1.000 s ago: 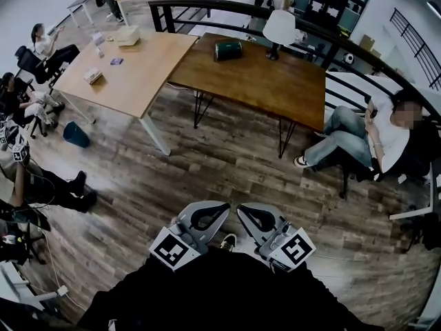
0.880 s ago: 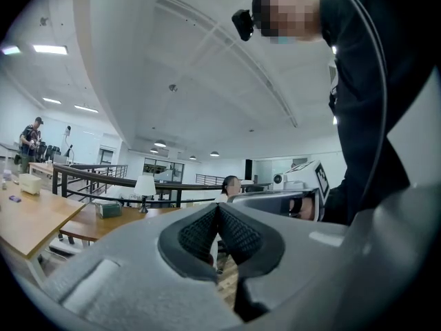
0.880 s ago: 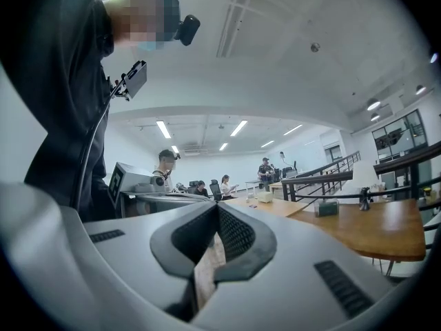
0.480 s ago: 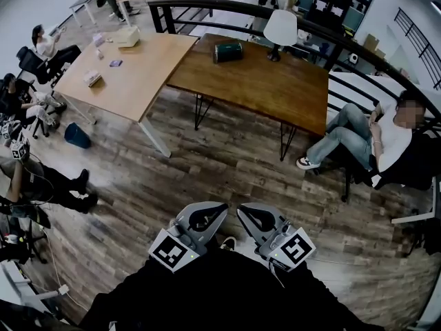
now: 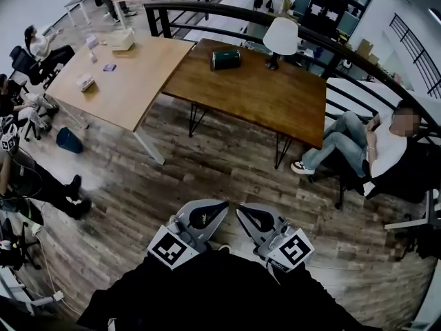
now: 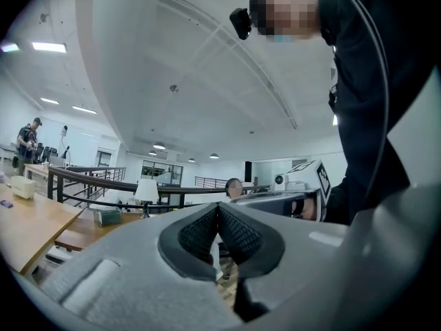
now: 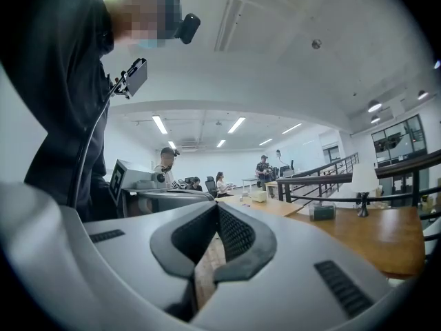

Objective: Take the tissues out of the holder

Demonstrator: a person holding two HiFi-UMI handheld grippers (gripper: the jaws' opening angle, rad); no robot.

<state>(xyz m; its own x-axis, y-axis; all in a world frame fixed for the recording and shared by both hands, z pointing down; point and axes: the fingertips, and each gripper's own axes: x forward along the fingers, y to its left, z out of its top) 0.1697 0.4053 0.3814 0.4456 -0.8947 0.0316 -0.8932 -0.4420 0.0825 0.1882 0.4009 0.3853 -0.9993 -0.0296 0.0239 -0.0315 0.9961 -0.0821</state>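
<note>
Grey left hand-held gripper point(image 5: 220, 205) and right hand-held gripper point(image 5: 242, 207) are both held close against the operator's dark clothing, low in the head view, side by side and pointing forward over the wood-plank floor point(image 5: 227, 164). Left jaws: pressed together at the tips, with nothing between the pads. Right jaws: likewise closed tip to tip and empty; only floor shows through the slot behind the tips. Each unit carries its marker cube point(image 5: 170, 248) at the rear.

The dark green tissue holder point(image 5: 226, 58) stands on the dark wooden tabletop point(image 5: 275, 98), towards its far left corner and well apart from both grippers. A white lamp point(image 5: 280, 36) stands on the same tabletop, to the right of the holder. A lighter wooden tabletop point(image 5: 124, 74) adjoins on the left, carrying small items too small to identify. A black railing point(image 5: 207, 7) curves behind both. A seated person point(image 5: 375, 143) is at the right, beside the dark tabletop.
</note>
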